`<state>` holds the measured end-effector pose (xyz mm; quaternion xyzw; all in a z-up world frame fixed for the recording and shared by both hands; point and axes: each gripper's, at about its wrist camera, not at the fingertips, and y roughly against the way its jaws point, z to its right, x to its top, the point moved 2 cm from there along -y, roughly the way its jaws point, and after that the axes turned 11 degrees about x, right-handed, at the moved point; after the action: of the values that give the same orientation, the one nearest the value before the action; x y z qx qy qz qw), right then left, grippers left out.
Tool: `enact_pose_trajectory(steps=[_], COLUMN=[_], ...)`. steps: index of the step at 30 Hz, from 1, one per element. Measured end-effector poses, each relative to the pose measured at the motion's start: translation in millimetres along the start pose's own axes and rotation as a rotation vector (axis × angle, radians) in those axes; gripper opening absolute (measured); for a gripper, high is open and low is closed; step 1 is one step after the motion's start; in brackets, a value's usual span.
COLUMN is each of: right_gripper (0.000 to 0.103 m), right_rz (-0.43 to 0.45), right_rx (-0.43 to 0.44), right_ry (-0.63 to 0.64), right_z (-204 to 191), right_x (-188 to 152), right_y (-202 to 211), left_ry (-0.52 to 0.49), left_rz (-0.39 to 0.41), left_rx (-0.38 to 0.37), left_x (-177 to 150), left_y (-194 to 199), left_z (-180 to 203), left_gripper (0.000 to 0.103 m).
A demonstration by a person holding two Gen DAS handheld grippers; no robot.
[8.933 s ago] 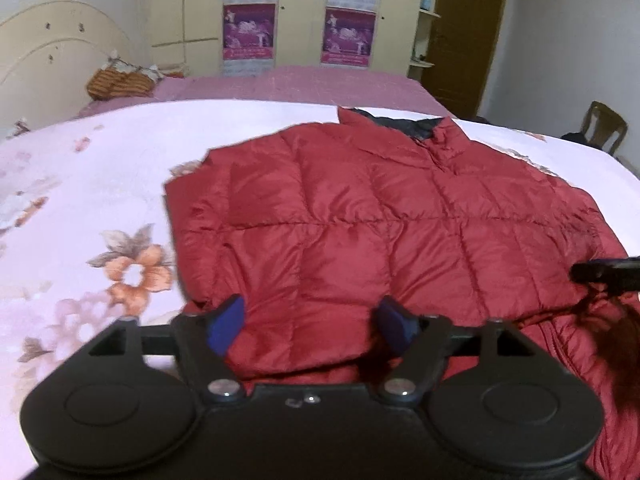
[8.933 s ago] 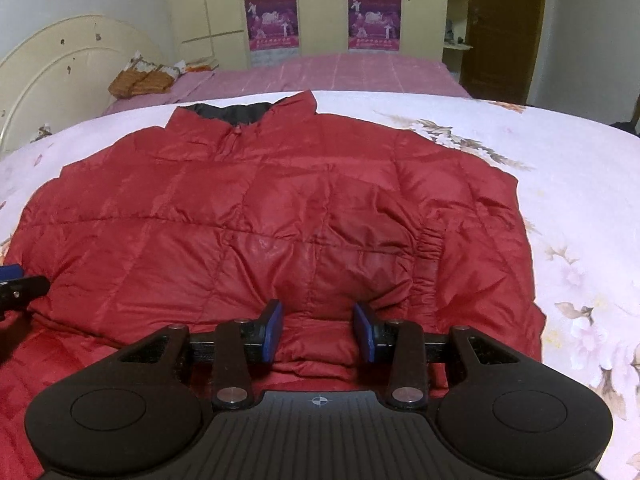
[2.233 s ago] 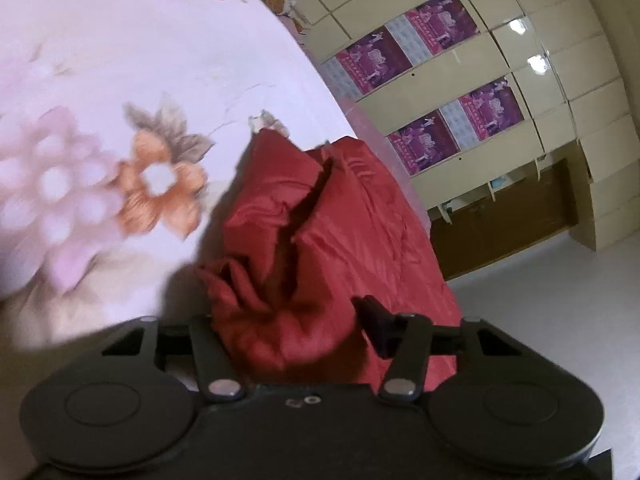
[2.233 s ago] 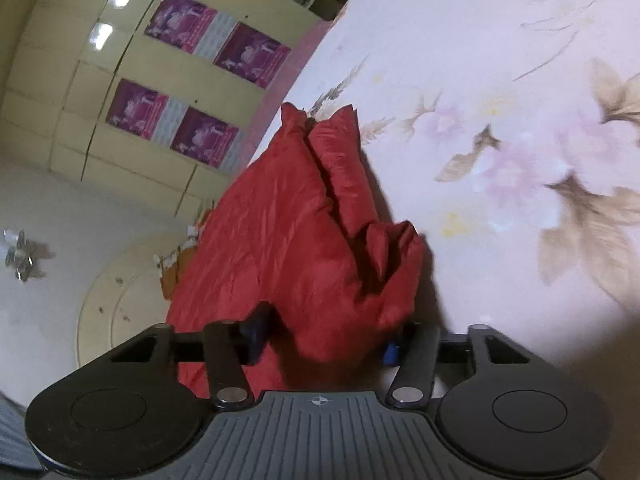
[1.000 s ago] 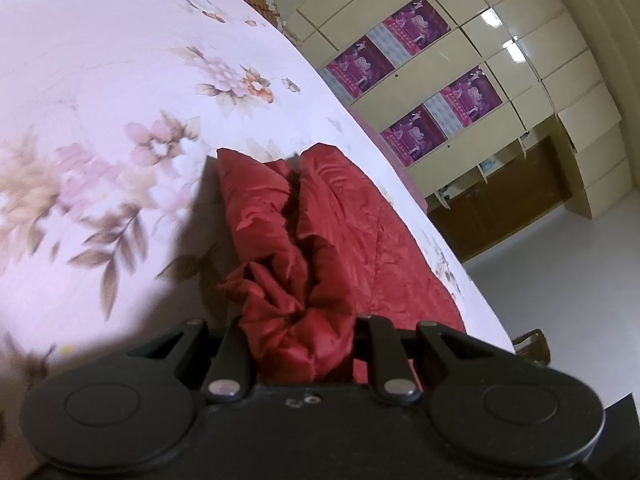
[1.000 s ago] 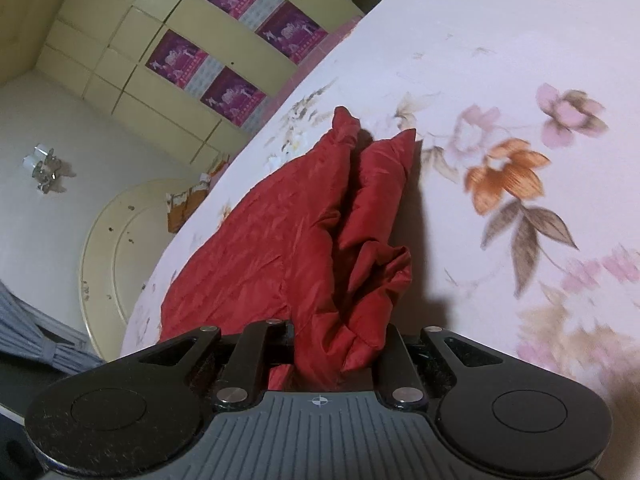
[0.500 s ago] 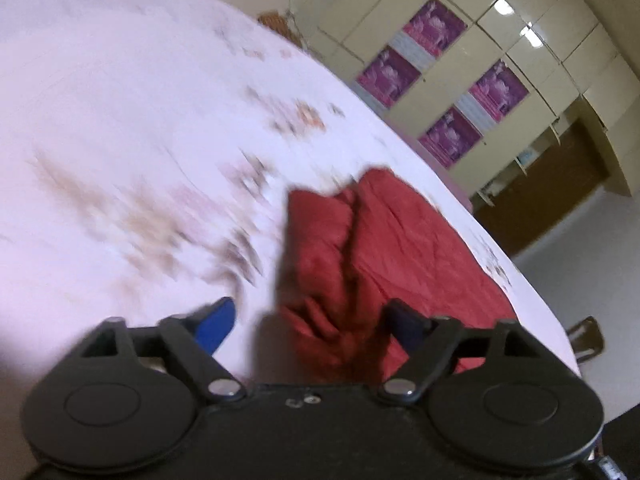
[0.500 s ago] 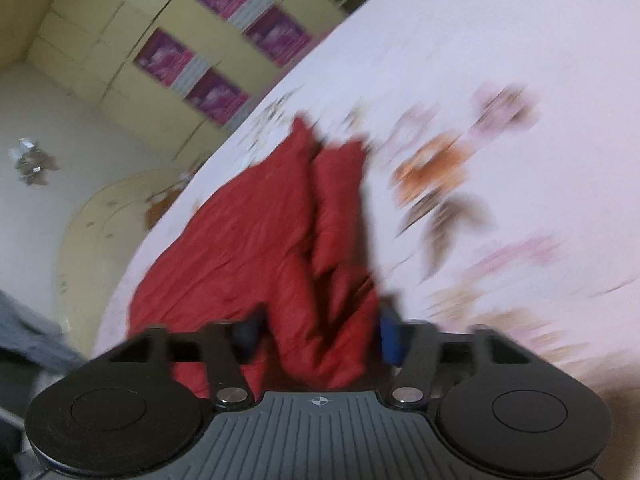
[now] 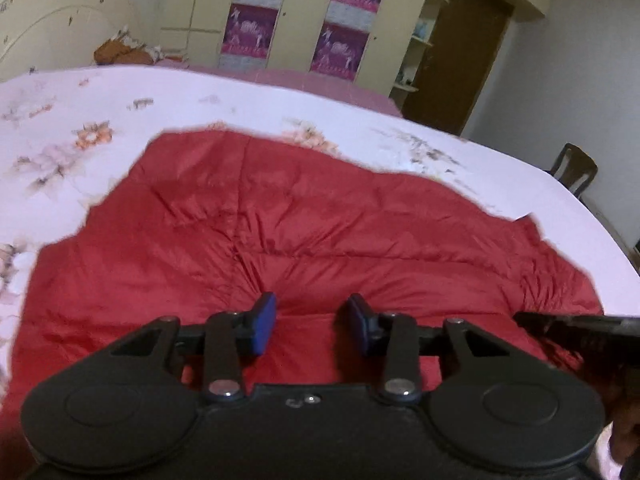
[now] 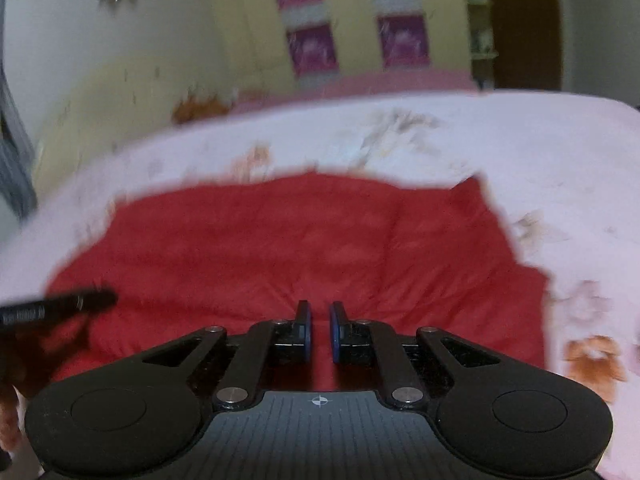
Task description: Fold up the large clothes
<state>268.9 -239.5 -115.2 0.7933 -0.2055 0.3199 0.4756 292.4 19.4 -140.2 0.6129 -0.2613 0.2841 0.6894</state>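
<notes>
**Jacket folded across the bed, both grippers released**

A bedroom is seen, with a floral bedspread (image 9: 280, 108) over the bed and a cream wardrobe (image 9: 300, 16) carrying purple posters behind it. On the bedspread the red quilted down jacket (image 9: 304, 224) is laid out as a broad, flattened bundle, with no collar or sleeve showing, so at least one fold is judged complete. The left hand-held gripper (image 9: 310, 322) is held just above the near edge, its jaws partly apart after closing in the last half second, with nothing between them. The right hand-held gripper (image 10: 320, 330) is nearly shut, having just been closing too, and is empty over the jacket's near edge. The bundle is judged wide enough that a further fold and some smoothing remain.
</notes>
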Motion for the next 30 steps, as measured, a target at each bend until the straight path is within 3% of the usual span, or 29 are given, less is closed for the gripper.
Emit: enact_pose_trajectory(steps=[3,7,13,17,19,24,25,26,27,28,29,30], right_gripper=[0.0,0.0,0.0,0.0,0.0,0.0,0.0,0.0,0.0,0.006,0.045,0.075], right_rz=[-0.014,-0.026,0.085,0.023,0.018,0.027,0.024,0.035,0.053,0.07,0.091,0.128], right_rx=[-0.016,-0.018,-0.013,-0.083,-0.076,-0.088,-0.092,-0.1,-0.102,-0.102,-0.086,-0.067], right_ry=[-0.011,-0.016,-0.034,-0.053,-0.096,-0.111,-0.115,-0.122,-0.125,-0.126,-0.126,-0.119], right_z=[4.5,1.5,3.3,19.8,30.0,27.8,25.6,22.2,18.2,13.4,7.9,1.7], right_x=[1.3,6.3,-7.0,-38.3,-48.0,-48.0,-45.9,-44.8,-44.2,-44.8,-47.3,-50.1], right_y=[-19.9,-16.8,60.6,65.4,61.6,57.9,62.1,72.2,83.8,91.3,103.4,114.4], left_ry=[0.017,0.002,0.022,0.006,0.001,0.025,0.044,0.061,0.072,0.088,0.117,0.157], left_rz=[-0.017,-0.023,0.09,0.03,0.025,0.017,0.018,0.036,0.066,0.097,0.106,0.094], left_rx=[0.004,0.005,0.019,0.061,0.071,0.092,0.099,0.111,0.124,0.143,0.151,0.135], left_x=[-1.1,0.9,-12.8,-31.3,-35.8,-32.5,-30.9,-31.5,-34.0,-37.6,-42.0,-48.3], left_y=[-11.9,-2.0,66.7,58.2,49.5,52.1,57.8,68.9,82.4,96.1,107.3,117.0], left_z=[-7.1,-11.2,-54.5,-70.9,-70.4,-67.8,-71.3,-74.3,-79.2,-83.2,-88.4,-94.2], left_gripper=[0.036,0.034,0.038,0.036,0.036,0.036,0.045,0.066,0.079,0.094,0.092,0.091])
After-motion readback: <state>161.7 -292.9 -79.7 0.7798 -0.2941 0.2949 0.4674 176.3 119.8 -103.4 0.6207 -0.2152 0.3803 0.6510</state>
